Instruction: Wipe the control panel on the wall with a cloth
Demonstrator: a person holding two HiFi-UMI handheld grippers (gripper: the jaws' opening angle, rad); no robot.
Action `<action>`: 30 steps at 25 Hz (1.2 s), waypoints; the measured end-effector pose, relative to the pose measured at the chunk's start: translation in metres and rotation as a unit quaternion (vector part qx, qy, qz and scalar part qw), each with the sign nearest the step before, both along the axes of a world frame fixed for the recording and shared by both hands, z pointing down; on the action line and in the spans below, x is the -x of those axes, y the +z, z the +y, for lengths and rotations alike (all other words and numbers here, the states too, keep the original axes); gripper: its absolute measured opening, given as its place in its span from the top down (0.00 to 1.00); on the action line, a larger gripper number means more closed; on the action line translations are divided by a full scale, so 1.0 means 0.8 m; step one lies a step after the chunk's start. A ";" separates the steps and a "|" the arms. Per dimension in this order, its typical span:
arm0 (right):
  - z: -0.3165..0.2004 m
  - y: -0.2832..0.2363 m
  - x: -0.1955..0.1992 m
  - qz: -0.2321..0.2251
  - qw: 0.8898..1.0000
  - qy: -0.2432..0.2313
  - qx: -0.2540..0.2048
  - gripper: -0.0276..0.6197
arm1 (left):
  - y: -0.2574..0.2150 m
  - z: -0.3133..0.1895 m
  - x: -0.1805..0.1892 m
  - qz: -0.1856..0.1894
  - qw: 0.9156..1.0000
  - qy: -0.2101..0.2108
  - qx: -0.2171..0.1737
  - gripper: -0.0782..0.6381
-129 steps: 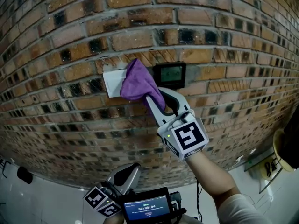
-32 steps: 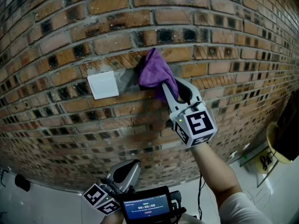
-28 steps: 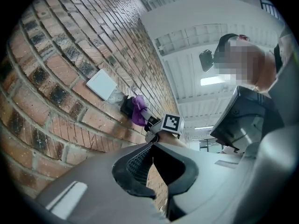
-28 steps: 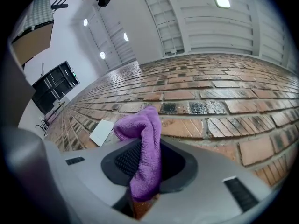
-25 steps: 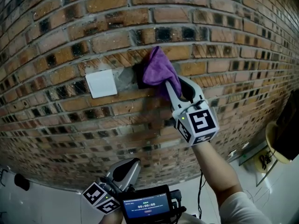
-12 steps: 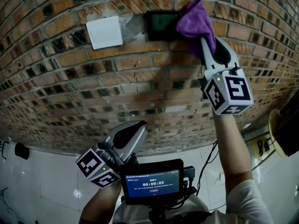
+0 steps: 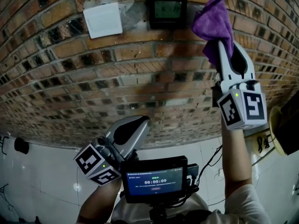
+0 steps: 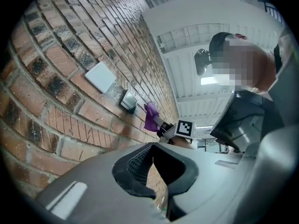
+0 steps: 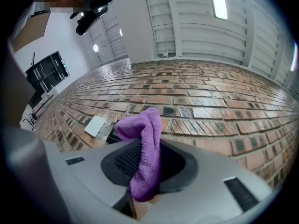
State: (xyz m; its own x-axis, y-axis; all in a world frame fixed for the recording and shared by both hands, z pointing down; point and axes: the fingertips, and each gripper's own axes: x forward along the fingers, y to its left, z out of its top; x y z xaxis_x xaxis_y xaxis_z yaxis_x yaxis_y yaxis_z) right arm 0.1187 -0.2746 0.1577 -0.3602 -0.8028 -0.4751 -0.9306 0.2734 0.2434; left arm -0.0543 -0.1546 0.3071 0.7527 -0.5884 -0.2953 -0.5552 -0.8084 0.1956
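The black control panel (image 7: 167, 10) with a green screen is set in the brick wall, beside a white switch plate (image 7: 103, 19). My right gripper (image 7: 219, 43) is raised to the wall, shut on a purple cloth (image 7: 215, 24). The cloth sits on the bricks just right of the panel and covers none of it. In the right gripper view the cloth (image 9: 145, 146) hangs out between the jaws, and the panel (image 9: 112, 137) peeks out at its left. My left gripper (image 7: 128, 130) is held low, away from the wall, shut on nothing. From the left gripper view (image 8: 154, 167) the panel (image 8: 128, 101) and cloth (image 8: 150, 116) show far off.
A small monitor (image 7: 156, 181) with a timer readout hangs at the person's chest. Below the brick (image 7: 140, 78) is a white surface (image 7: 46, 181). A yellow-rimmed object (image 7: 284, 134) and cables (image 7: 261, 141) are at the right edge; a dark item (image 7: 21, 145) is at the left.
The right gripper has carried the cloth rightward, from the white plate across the control panel and off its right side. The head view has tipped down, so the wall sits higher.
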 end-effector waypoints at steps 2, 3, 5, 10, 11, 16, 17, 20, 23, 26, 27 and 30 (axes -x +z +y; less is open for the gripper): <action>0.006 0.009 0.001 0.003 1.000 -0.003 0.006 0.80 | 0.001 -0.001 0.001 0.000 1.000 -0.001 0.001 0.91; 0.008 0.015 0.001 0.005 1.000 -0.005 0.010 0.80 | 0.002 -0.001 0.002 -0.001 1.000 -0.001 0.001 0.91; 0.013 0.027 0.004 0.011 1.000 -0.008 0.019 0.80 | 0.005 -0.001 0.005 0.000 1.000 -0.003 0.004 0.91; 0.022 0.053 0.006 0.018 0.999 -0.009 0.039 0.80 | 0.008 0.000 0.011 0.003 1.000 -0.008 0.006 0.91; 0.024 0.056 0.005 0.018 0.999 -0.009 0.042 0.80 | 0.008 0.000 0.012 0.003 1.000 -0.008 0.005 0.91; 0.035 0.077 0.005 0.019 0.998 -0.012 0.062 0.80 | 0.015 0.003 0.018 0.003 1.000 -0.014 0.011 0.91; 0.037 0.082 0.006 0.019 0.998 -0.012 0.066 0.80 | 0.017 0.002 0.019 0.003 1.000 -0.015 0.012 0.91; 0.047 0.097 0.007 0.022 0.996 -0.016 0.080 0.80 | 0.023 0.005 0.024 0.006 1.000 -0.019 0.019 0.91; 0.055 0.113 0.008 0.022 0.995 -0.020 0.096 0.80 | 0.029 0.007 0.029 0.008 0.999 -0.021 0.025 0.91; 0.063 0.130 0.012 0.024 0.993 -0.026 0.113 0.80 | 0.034 0.007 0.033 0.010 0.999 -0.024 0.031 0.91; 0.066 0.136 0.013 0.026 0.992 -0.029 0.119 0.80 | 0.036 0.007 0.034 0.011 0.999 -0.025 0.032 0.91; 0.072 0.159 0.019 0.038 0.988 -0.038 0.141 0.80 | 0.043 0.008 0.039 0.013 0.999 -0.027 0.039 0.91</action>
